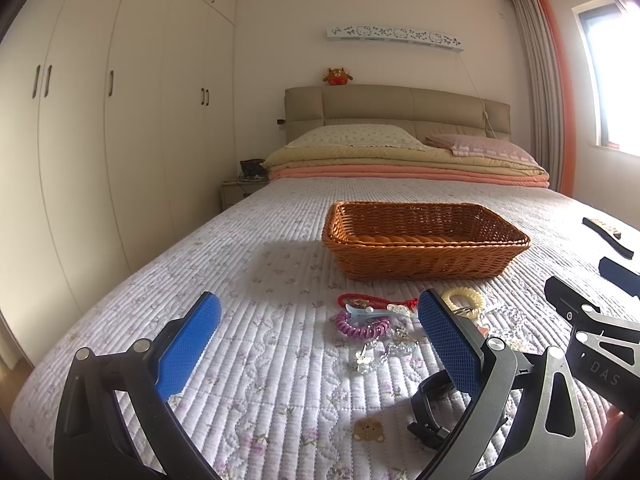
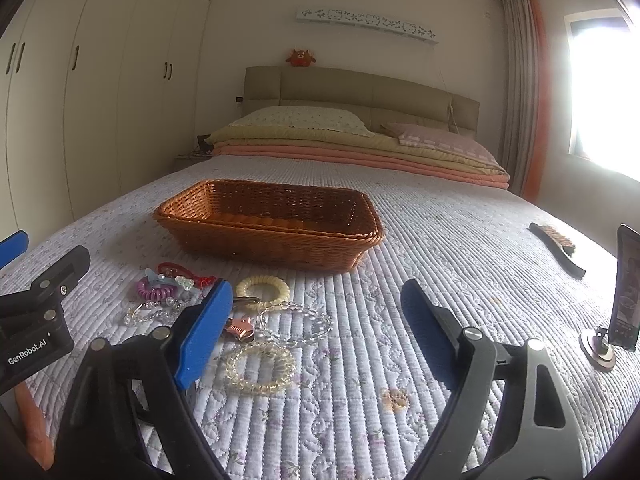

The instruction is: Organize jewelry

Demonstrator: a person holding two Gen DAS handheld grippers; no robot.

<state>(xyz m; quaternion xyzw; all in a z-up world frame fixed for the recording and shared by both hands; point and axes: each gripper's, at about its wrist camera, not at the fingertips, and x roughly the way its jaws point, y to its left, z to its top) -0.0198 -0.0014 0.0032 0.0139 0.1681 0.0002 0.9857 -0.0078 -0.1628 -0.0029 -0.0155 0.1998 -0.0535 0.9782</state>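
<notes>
we hold both grippers low over the quilted bedspread [image 1: 280, 360], near its foot. the left gripper [image 1: 320, 340] has its jaws released with nothing between them, and the right gripper [image 2: 316, 332] is also spread wide, gripping nothing. the jewelry pile [image 2: 224, 312] lies on the quilt between us and the wicker basket [image 2: 272, 236], just near of it: purple coil [image 1: 362, 326], yellow coil [image 2: 262, 288], clear bead bracelet [image 2: 260, 368]. a brush [image 2: 558, 248] lies far right.

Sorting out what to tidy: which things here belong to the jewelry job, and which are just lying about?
Job: wicker basket, purple coil bracelet, yellow coil ring, clear bead bracelet, star clip.
Lying about: brush, phone on stand, black watch.
</notes>
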